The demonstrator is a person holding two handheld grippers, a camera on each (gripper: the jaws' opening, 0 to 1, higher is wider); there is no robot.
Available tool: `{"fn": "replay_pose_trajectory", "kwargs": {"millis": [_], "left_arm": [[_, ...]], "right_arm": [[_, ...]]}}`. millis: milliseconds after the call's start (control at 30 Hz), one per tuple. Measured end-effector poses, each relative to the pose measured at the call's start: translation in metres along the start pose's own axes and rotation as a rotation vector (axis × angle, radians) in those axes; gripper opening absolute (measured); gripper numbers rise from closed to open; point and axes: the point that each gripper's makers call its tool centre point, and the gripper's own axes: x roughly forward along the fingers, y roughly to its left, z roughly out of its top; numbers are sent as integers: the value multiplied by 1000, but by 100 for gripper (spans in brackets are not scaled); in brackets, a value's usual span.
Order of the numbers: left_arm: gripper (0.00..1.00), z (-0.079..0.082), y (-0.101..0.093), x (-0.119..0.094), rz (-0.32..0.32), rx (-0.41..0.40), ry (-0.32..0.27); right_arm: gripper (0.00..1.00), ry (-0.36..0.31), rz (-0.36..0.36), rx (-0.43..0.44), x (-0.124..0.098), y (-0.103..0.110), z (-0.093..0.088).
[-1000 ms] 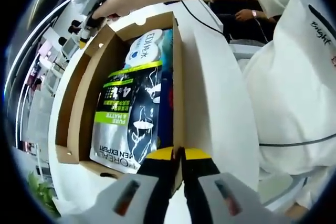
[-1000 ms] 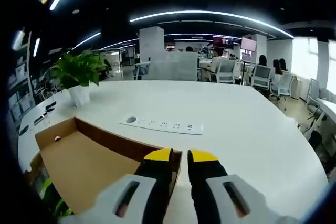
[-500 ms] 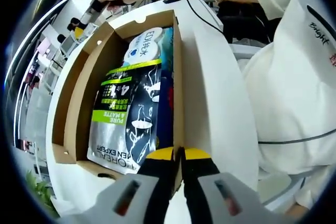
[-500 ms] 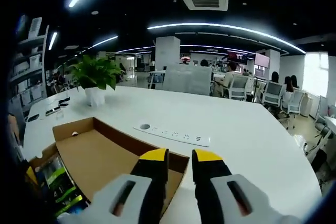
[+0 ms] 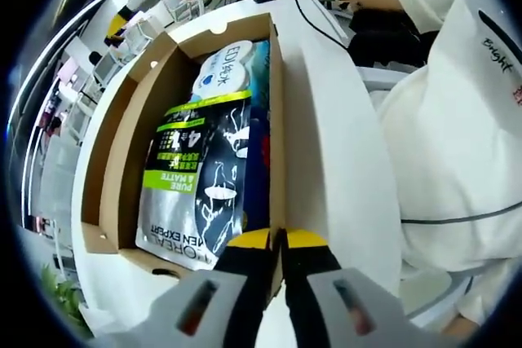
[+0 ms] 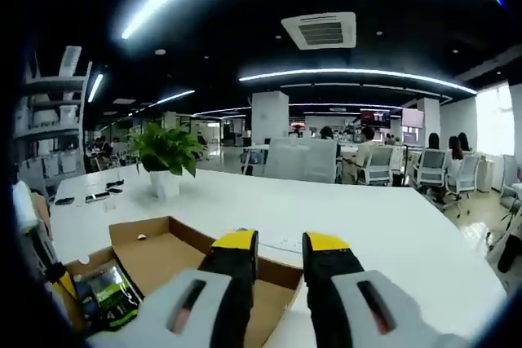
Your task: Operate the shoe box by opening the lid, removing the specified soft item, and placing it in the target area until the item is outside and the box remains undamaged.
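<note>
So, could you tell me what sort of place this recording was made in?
Most likely an open-plan office: a long white table with a potted plant, rows of office chairs with people seated further back, and a ceiling air-conditioning vent among strip lights.

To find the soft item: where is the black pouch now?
In the left gripper view, the black pouch lies inside the open box, beside a white pack.

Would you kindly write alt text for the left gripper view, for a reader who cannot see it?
An open cardboard shoe box on a white table holds a black and green pouch and a white pack. The left tool is shut on the box's near wall, and a person in white reaches an arm across the top.
</note>
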Motion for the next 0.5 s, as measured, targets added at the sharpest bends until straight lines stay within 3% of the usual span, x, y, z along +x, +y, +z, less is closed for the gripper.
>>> {"fn": "replay_pose_trajectory", "kwargs": {"millis": [167, 267, 400, 500], "left_arm": [[4, 0, 1, 0, -15, -45, 2], [4, 0, 0, 0, -23, -27, -7], [5, -1, -1, 2, 1, -2, -21], [5, 0, 0, 2, 8, -8, -26]], "right_arm": [[22, -44, -20, -71, -7, 3, 10], [23, -49, 29, -74, -10, 9, 12], [22, -42, 47, -93, -16, 13, 8], [22, -7, 66, -60, -20, 16, 1]]}}
